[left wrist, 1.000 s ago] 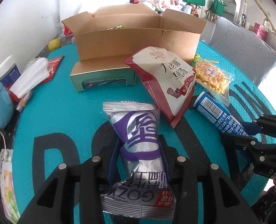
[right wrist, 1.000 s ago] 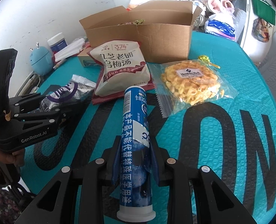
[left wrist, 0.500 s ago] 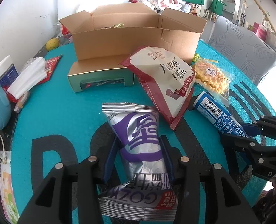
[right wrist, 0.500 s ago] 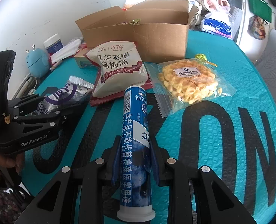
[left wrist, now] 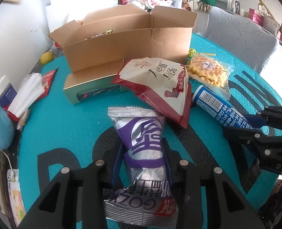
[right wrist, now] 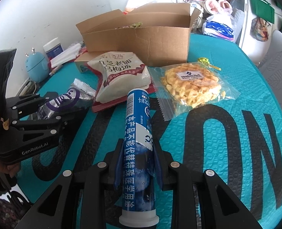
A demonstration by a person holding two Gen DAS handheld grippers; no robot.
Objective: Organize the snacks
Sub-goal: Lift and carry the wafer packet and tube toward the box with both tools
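Observation:
My left gripper [left wrist: 142, 146] has its jaws closing tight on a silver and purple snack packet [left wrist: 141, 131], pinched at its waist just over the teal table mat [left wrist: 64, 126]. My right gripper [right wrist: 137, 144] is shut on a blue tube [right wrist: 138, 114] with white print, cap end toward the camera. In the right wrist view the left gripper [right wrist: 51, 110] and its packet [right wrist: 72, 97] sit at the left. In the left wrist view the right gripper [left wrist: 255, 122] grips the tube [left wrist: 209, 101] at the right. An open cardboard box [left wrist: 129, 43] stands at the back.
A white and red pouch [left wrist: 160, 84] and a clear bag of waffles [left wrist: 207, 72] lie in front of the box. A gold box [left wrist: 91, 87] rests by its left corner. Tissues [left wrist: 28, 93], a jar and a blue gadget [right wrist: 35, 66] line the left edge.
The left jaws loosened a little around the packet, then squeezed in on it again, and that view rolled slightly. The right gripper and tube have kept still.

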